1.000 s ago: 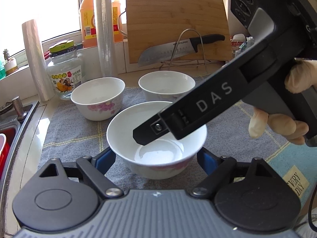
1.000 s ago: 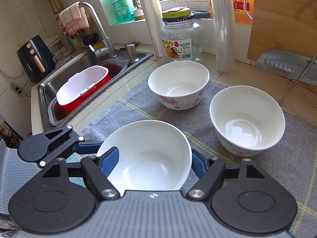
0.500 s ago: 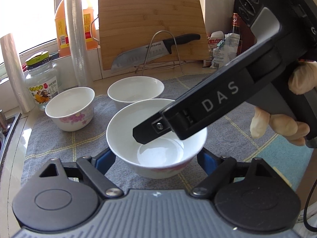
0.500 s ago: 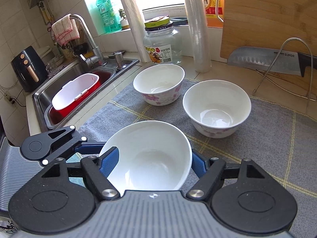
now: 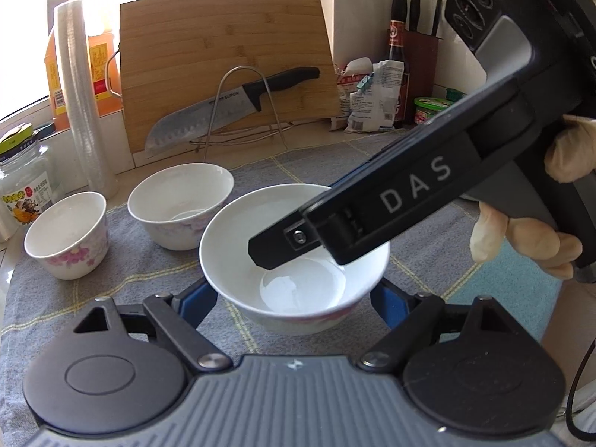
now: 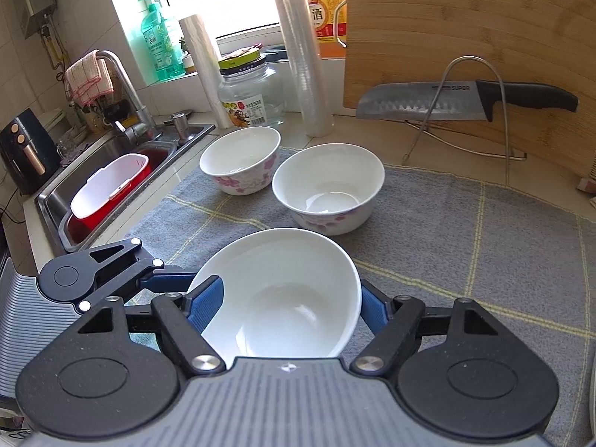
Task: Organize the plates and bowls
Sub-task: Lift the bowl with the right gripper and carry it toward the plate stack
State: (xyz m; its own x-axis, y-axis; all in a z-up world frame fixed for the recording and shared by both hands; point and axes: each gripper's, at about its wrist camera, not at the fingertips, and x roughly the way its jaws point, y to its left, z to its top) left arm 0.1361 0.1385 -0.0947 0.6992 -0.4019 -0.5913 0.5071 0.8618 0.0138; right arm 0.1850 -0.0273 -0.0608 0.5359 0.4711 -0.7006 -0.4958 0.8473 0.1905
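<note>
A white bowl with pink flowers point(image 5: 238, 260) is held between both grippers above the grey mat. My left gripper point(image 5: 294, 298) has its blue pads on the bowl's two sides. My right gripper point(image 6: 290, 307) grips the same bowl point(image 6: 283, 298) from the other side; its body point(image 5: 409, 193) crosses over the bowl in the left wrist view. Two more flowered bowls stand on the mat: a nearer one point(image 6: 327, 186) point(image 5: 180, 205) and a smaller one point(image 6: 240, 158) point(image 5: 67, 238) toward the sink.
A grey checked mat point(image 6: 465, 231) covers the counter. Behind stand a cutting board point(image 6: 465, 37), a knife point(image 6: 465, 100) on a wire rack, a cling-film roll point(image 6: 301, 56) and a glass jar point(image 6: 249, 93). A sink point(image 6: 111, 186) with a red-and-white tub lies left.
Both grippers, holding the bowl together, have moved right and back; the two standing bowls and the jar have shifted left and farther away in view.
</note>
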